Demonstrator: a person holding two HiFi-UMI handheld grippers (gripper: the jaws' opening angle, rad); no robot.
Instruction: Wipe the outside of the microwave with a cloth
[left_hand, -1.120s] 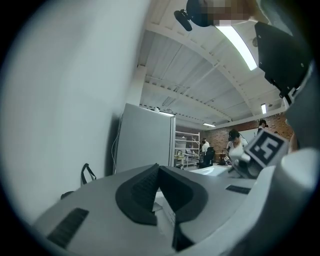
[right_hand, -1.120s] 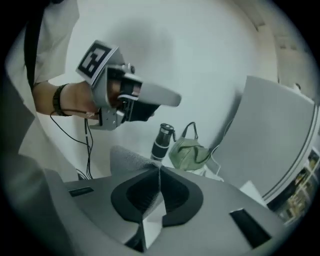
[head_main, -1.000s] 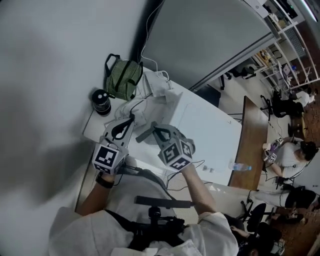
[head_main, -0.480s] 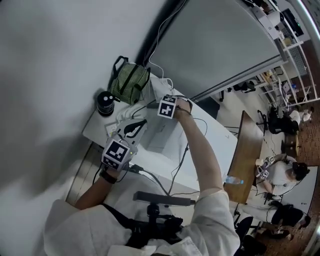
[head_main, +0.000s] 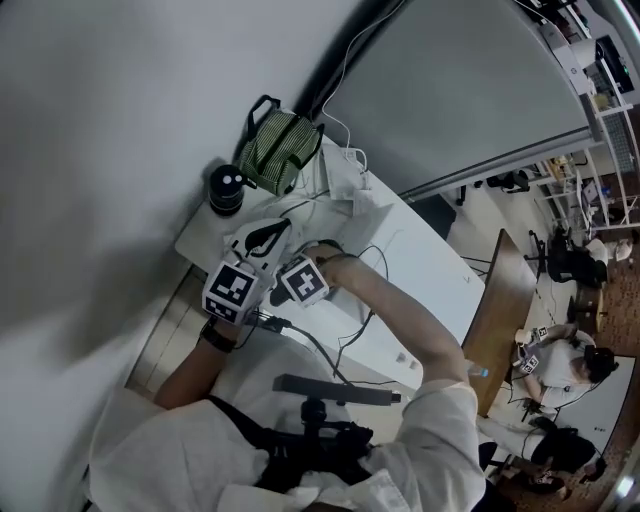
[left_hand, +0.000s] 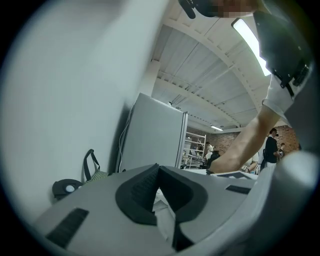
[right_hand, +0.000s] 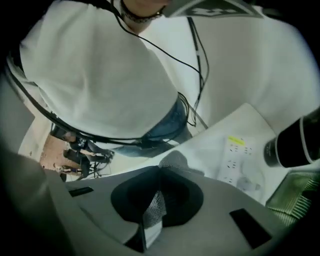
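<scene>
My left gripper is low on the white table, jaws shut tip to tip; through the gap behind the tips I see only white crumpled material beyond. My right gripper is close beside it, its marker cube next to the left one. Its jaws are shut, with a grey-white textured strip of cloth between them. The right gripper view looks back at my white shirt. A white boxy surface, perhaps the microwave, lies under my right forearm.
A green striped bag and a black flask stand at the table's far left corner. A white power strip lies near the flask. Cables and crumpled white items sit beside the bag. A grey partition rises behind.
Half a second ago my right arm was stretched out to the white items by the bag. It has since pulled back beside the left gripper. The left gripper has hardly moved.
</scene>
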